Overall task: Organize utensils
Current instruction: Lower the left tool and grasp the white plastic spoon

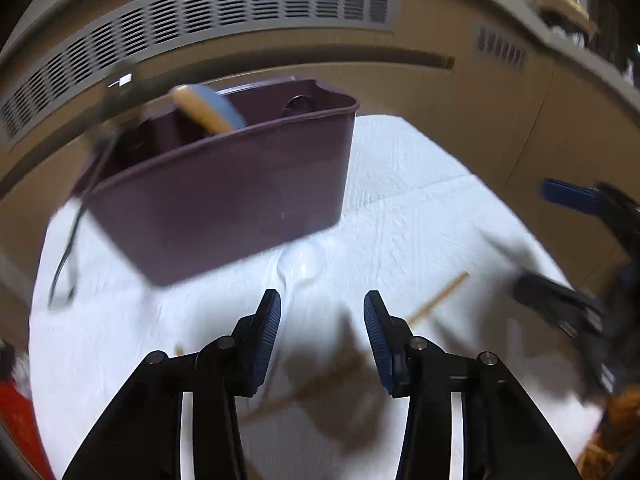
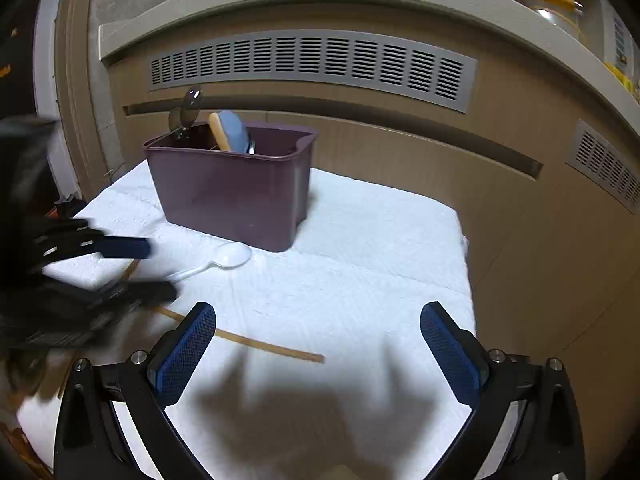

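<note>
A dark purple utensil holder (image 2: 236,192) stands on a white towel (image 2: 360,248); it also shows in the left wrist view (image 1: 224,196). A blue-and-wood utensil (image 2: 230,130) and a dark ladle (image 2: 188,110) stand in it. A white plastic spoon (image 2: 224,258) lies in front of the holder, and shows in the left wrist view (image 1: 302,264). Wooden chopsticks (image 2: 264,345) lie on the towel. My left gripper (image 1: 322,312) is open just above the spoon. My right gripper (image 2: 318,320) is open and empty over the towel.
A beige cabinet wall with grey vents (image 2: 312,64) runs behind the towel. The left gripper shows blurred at the left of the right wrist view (image 2: 100,268). The right gripper shows at the right edge of the left wrist view (image 1: 576,248).
</note>
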{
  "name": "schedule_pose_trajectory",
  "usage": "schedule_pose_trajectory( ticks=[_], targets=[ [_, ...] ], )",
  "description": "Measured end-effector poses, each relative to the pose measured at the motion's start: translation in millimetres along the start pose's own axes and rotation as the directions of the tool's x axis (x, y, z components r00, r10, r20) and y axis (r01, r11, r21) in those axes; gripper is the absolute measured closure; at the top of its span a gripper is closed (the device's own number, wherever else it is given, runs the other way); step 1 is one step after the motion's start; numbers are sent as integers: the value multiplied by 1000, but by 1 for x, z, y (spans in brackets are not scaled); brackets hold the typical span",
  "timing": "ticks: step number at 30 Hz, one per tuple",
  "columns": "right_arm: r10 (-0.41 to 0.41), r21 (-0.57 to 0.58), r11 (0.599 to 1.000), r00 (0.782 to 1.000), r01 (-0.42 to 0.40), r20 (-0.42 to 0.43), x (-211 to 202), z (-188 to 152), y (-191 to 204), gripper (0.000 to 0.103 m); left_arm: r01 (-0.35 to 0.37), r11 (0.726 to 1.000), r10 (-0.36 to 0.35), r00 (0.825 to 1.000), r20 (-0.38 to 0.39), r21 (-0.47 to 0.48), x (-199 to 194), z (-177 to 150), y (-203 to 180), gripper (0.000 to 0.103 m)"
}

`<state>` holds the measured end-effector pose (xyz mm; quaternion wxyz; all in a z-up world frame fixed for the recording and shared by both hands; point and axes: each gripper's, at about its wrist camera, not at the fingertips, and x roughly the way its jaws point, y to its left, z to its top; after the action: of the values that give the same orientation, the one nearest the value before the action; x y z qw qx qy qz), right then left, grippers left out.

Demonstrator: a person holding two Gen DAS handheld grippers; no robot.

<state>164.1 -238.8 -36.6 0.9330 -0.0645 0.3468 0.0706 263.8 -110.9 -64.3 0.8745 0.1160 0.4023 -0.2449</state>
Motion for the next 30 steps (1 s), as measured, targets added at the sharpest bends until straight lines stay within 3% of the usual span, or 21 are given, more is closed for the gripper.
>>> schedule_pose_trajectory(
  ticks=[10,17,24,27,30],
  targets=[
    [-2,7,1000,1000,2,-32,-5,-20,-25,2,-66,998,64,992,-111,-20,58,23,2,59],
    [14,11,1000,998,-13,-62,2,-24,-26,2,-73,997,69,994,-89,-38,49,17,4,67],
    [26,-28,999,997,-28,-77,-4,-17,-15,2,-35,990,43,998,53,-137,-20,-8,14,67],
    [64,-85,994,992,-73,-107,-2,-14,0,2,-27,980,56,988,145,-195,-70,-33,28,67],
    [119,-183,972,982,-145,-144,5,-9,29,2,-63,964,114,976,187,-259,-107,-58,52,67]
  ],
)
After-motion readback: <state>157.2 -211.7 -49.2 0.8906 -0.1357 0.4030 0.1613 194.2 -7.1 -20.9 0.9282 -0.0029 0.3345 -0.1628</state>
